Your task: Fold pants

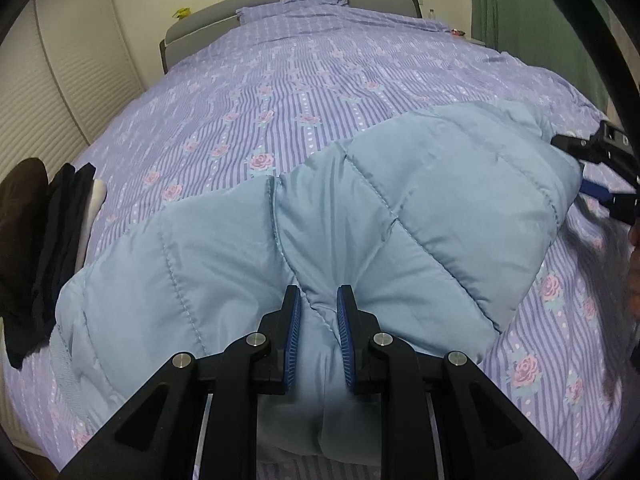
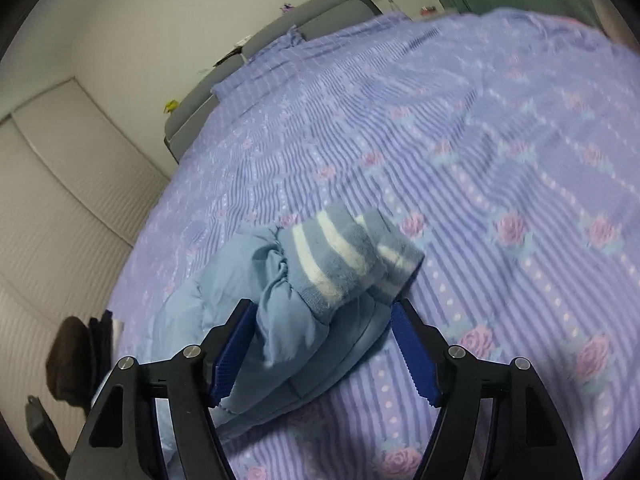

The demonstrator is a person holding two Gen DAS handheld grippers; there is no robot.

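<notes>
Floral bedspread [image 1: 320, 92] holds dark clothes [image 1: 44, 240] beside pants [image 1: 400, 208]; left claw [image 1: 318, 334] pinches pants, right claw [image 2: 324, 354] wide.

Pale blue quilted padded pants [image 1: 360, 216]: smooth woven shell cloth with a faint sheen, stitched in raised seams, puffy between them. Ribbed knit cuff with white and blue stripes [image 2: 352, 256]: soft, fuzzy, matt. Lilac striped rose-print bedspread [image 1: 280, 92]: thin matt cotton-like cloth, lightly wrinkled. Left hand-held gripper [image 1: 318, 320]: matt black plastic arms, bright round metal pivot pins, blue pads [image 1: 294, 340] with a fine ridged rubbery texture. Right hand-held gripper [image 2: 324, 356]: same black plastic, metal pins and ribbed blue pads [image 2: 232, 352]. Grey upholstered headboard [image 1: 248, 8]: matt fabric. Dark folded garments [image 1: 44, 240]: dull soft cloth. Cream ribbed panel [image 2: 60, 208]: finely grooved, matt.
</notes>
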